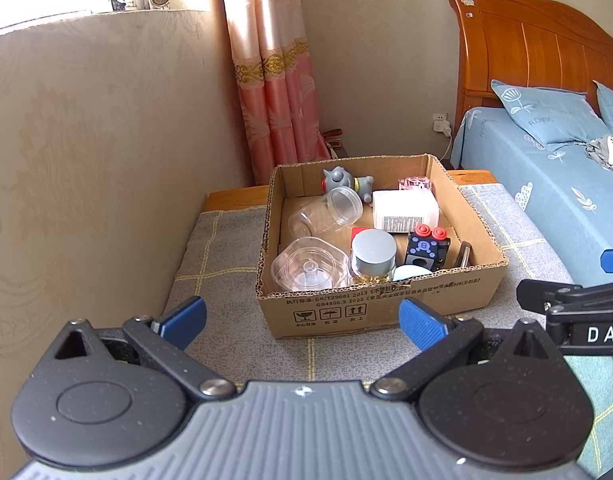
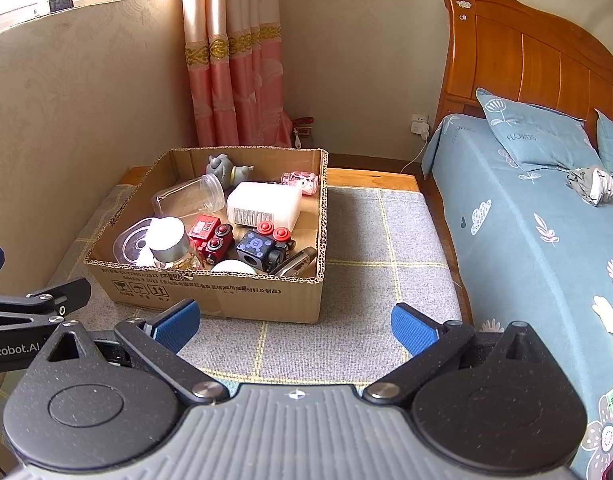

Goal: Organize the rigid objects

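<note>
Although both wrist cameras look at the same cardboard box (image 1: 380, 300), each hides part of its contents behind the near wall. The box sits on a grey checked cloth (image 2: 358, 240) at the centre of the left wrist view and centre left of the right wrist view. A pale round thing (image 2: 232, 267) at the lower edge of the box is cut off by the rim, and its kind cannot be told. A dark flat item (image 1: 463, 254) wedged at the box's right wall is too hidden to name.

Only the right wrist view shows the red toy block (image 2: 212, 240) clearly; from the left wrist view a silver-lidded jar (image 1: 373, 254) covers nearly all of it. Both show the white bottle (image 2: 264, 204) lying on its side, the clear jar (image 1: 326, 212) tipped over, the grey toy figure (image 1: 344, 180) at the far wall, a pink glass piece (image 2: 300, 182) and a dark blue toy block (image 1: 426, 250) with red knobs. A clear lidded container (image 1: 302, 270) fills the near left corner.

At lower frame, the left gripper (image 1: 302, 320) hangs before the box with blue pads spread wide, holding nothing. So does the right gripper (image 2: 294, 324), fingers apart over bare cloth. Each gripper's edge pokes into the other's view.

A bed (image 2: 526, 216) fills the right side, a pink curtain (image 1: 274, 80) the upper centre.
</note>
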Demonstrator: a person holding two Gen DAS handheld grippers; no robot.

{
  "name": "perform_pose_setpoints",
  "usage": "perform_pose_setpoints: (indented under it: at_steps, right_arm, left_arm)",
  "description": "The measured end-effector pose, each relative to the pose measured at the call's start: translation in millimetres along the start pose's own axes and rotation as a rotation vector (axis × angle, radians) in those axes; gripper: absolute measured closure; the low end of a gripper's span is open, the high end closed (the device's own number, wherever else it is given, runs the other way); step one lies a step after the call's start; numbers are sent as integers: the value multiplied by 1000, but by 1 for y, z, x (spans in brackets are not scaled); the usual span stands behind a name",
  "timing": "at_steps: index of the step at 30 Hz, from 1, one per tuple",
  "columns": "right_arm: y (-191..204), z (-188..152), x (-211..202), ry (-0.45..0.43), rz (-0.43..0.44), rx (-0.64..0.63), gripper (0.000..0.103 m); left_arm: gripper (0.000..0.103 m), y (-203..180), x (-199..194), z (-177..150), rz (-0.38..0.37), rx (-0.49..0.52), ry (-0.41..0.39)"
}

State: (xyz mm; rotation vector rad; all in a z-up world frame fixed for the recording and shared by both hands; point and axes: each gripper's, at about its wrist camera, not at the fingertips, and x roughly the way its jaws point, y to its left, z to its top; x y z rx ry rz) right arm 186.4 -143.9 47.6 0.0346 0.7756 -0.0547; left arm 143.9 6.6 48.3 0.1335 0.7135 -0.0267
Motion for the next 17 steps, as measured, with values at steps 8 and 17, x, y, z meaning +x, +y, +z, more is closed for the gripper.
perform_pose_setpoints:
  at_steps: [8,17]
  right_arm:
    - [0,0,-1,-1,1,0,0]
    - [-3,-1,-4,-3,3,-2,0]
  left_arm:
    - [1,0,-1,1,0,2,-1]
    - [1,-1,-1,1,-2,4,-2]
